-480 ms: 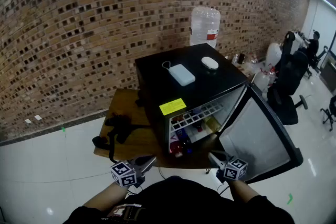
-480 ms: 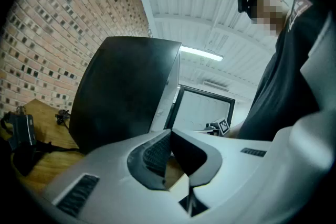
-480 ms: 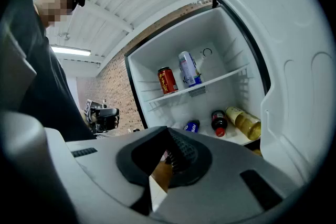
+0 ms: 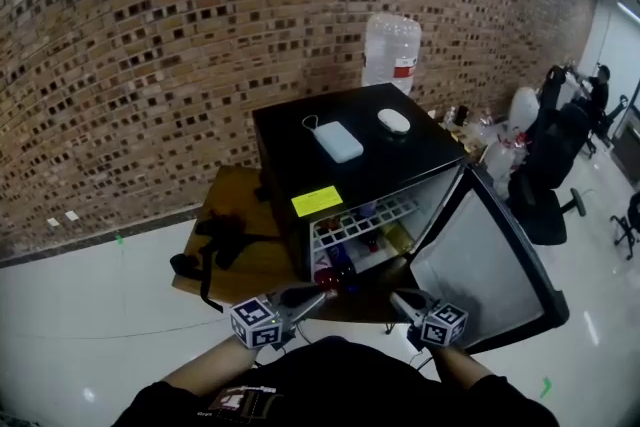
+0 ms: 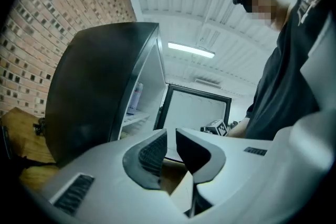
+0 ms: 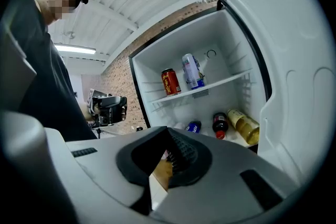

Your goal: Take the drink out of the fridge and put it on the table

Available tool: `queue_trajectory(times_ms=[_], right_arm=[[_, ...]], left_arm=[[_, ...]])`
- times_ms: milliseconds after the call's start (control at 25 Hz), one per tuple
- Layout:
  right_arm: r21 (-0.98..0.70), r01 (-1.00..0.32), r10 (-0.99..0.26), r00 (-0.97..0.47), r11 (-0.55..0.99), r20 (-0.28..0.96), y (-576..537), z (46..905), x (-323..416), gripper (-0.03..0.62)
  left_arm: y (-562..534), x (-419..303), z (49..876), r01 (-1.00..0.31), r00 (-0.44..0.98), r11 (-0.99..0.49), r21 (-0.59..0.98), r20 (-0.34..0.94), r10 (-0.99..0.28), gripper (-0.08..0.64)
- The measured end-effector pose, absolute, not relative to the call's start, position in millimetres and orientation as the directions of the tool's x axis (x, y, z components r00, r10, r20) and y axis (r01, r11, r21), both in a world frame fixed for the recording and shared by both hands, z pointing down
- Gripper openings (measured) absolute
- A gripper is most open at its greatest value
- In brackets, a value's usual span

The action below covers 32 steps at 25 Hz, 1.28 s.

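Five drinks sit beyond the right gripper's pressed-together, empty jaws, inside the open fridge: red can and white-blue can on the shelf; blue can, dark bottle and yellow bottle below. Left gripper's two jaws stand slightly apart, empty.

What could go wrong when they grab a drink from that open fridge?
The red can and blue-and-white can stand close together on the shelf; reaching for one could knock over the other. The yellow bottle lying in the fridge bottom might roll out. The fridge fills much of the table, and black gear takes part of the rest, so setting-down space looks tight.
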State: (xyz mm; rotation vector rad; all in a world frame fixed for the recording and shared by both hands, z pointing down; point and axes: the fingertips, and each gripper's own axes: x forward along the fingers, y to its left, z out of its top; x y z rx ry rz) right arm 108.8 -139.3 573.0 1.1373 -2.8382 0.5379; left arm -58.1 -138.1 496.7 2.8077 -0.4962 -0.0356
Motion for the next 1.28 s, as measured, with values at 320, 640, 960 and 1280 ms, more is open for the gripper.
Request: queue_trajectory(times_ms=[320, 640, 960, 1280], right_arm=[[-0.317, -0.643, -0.629, -0.761, 0.697, 0.161, -124, 559, 106, 0.000], [-0.309, -0.602, -0.591, -0.794, 0.736, 0.141, -107, 545, 126, 0.000], [-0.250, -0.538, -0.512, -0.843, 0.805, 0.167, -78, 544, 130, 0.000], [-0.270, -0.515, -0.492, -0.857, 0.814, 0.151, -70, 544, 137, 0.000]], left_arm=[[-160, 4, 491, -0.412, 0.909, -0.869, 0.274, 0.055, -0.414, 0.245], [-211, 68, 480, -0.581, 0.811, -0.780, 0.231, 0.083, -0.580, 0.296], [-290, 91, 467, -0.766, 0.633, -0.600, 0.229, 0.107, -0.767, 0.311], [-351, 105, 467, -0.856, 0.507, -0.475, 0.201, 0.159, -0.847, 0.375]])
